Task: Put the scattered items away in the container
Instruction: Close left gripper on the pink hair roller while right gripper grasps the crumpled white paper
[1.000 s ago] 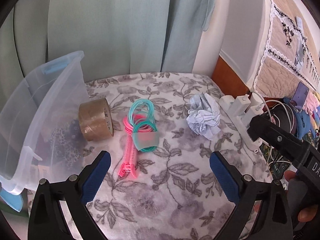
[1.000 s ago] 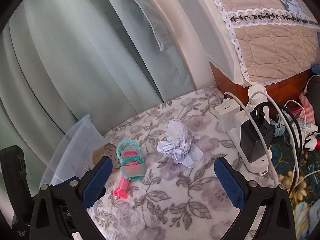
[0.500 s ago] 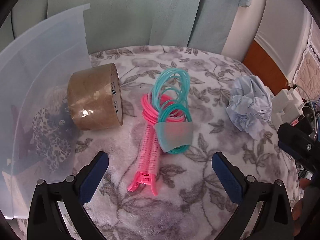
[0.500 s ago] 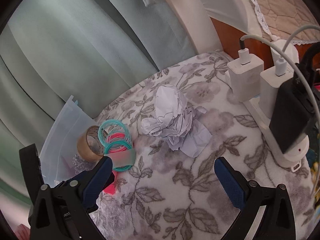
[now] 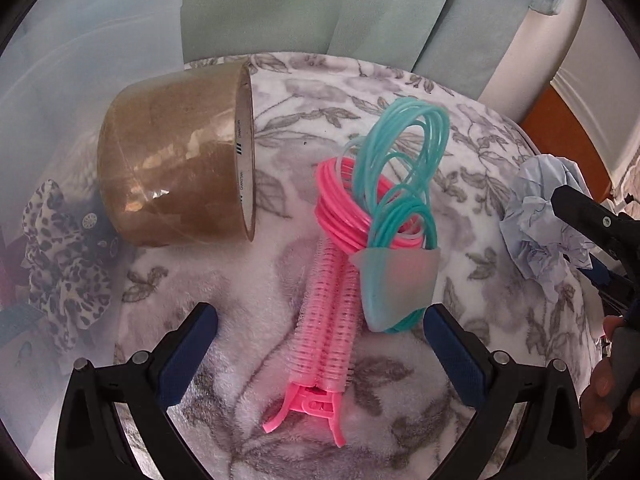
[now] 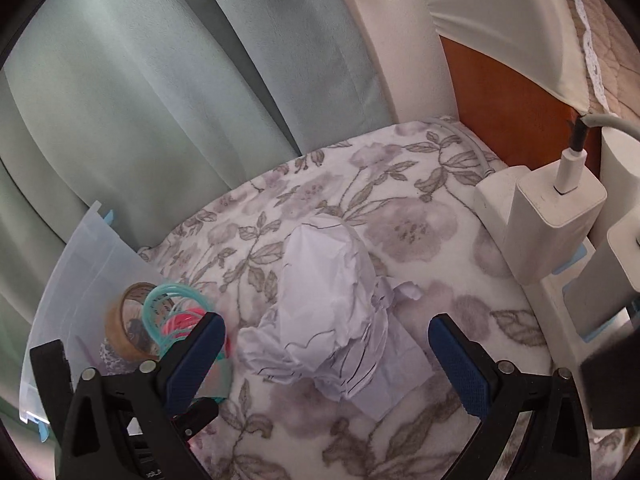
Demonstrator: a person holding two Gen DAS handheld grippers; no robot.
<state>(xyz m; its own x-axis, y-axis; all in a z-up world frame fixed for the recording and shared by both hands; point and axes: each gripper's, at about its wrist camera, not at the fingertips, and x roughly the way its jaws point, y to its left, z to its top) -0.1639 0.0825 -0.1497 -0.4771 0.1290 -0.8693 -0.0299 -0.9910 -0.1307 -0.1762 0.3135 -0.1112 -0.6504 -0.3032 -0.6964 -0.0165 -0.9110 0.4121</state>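
On the floral blanket, my left gripper (image 5: 320,344) is open, its fingers straddling a pink hair-roller clip (image 5: 324,320) and the tag of a bundle of teal and pink cords (image 5: 392,208). A brown tape roll (image 5: 176,160) lies just left of them, beside the clear plastic container (image 5: 52,92), which holds a leopard-print scrunchie (image 5: 64,256). My right gripper (image 6: 324,356) is open around a crumpled white paper ball (image 6: 332,320). That paper ball (image 5: 536,216) also shows at the right of the left wrist view. The clear plastic container (image 6: 80,280) shows at the left of the right wrist view.
White chargers (image 6: 548,216) plugged into a power strip sit at the right edge of the blanket, with a wooden panel (image 6: 500,104) behind. Green curtains (image 6: 160,100) hang along the back. A person's hand (image 5: 612,392) holds the right tool.
Both grippers have moved forward and down: the left one closer over the pink clip and cords, the right one around the paper ball. Both stayed open.
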